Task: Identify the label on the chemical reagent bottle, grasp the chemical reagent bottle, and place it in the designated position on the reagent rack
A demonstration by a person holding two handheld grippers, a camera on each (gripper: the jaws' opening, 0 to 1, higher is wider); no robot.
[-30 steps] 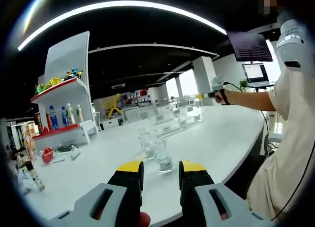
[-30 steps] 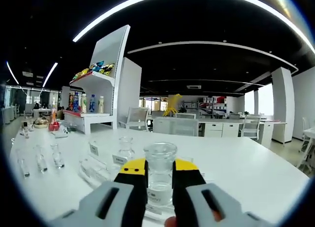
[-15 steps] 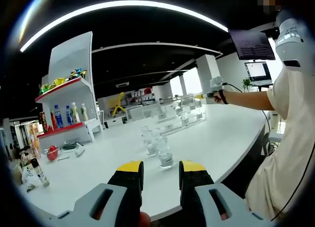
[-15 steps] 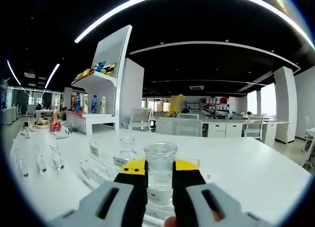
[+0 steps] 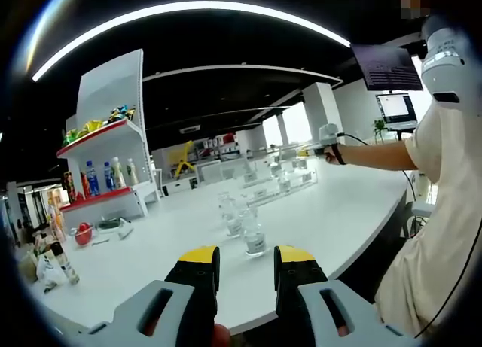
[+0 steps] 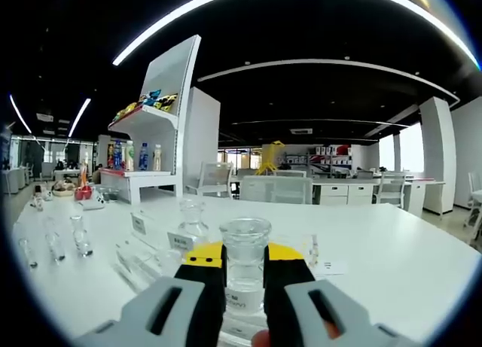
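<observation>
The right gripper [image 6: 245, 275] has its yellow-tipped jaws closed on a clear reagent bottle [image 6: 245, 260], glass body pinched between them, round mouth standing above the tips. So the grasp is done. A white label sits low on the bottle, but its print is too small to read here.

Ahead of it, at 10 o'clock in the right gripper view, the clear reagent rack [image 6: 154, 253] lies on the white table [image 6: 376, 260], with small label cards along its front and 1 flask-shaped bottle [image 6: 192, 217] already standing in it. The held bottle looks close to the rack, though whether it is over a slot or already resting in one I cannot tell.

In the left gripper view, the left gripper [image 5: 247, 268] hangs over the near table edge, jaws apart with nothing between them. Beyond it, at 12 o'clock, a small cluster of bottles [image 5: 242, 225] waits on the table. At 2 o'clock the person's outstretched arm reaches to the far rack.

Left to do, as I judge it: match the label to its card, seat the bottle, let go, then work through the cluster.
</observation>
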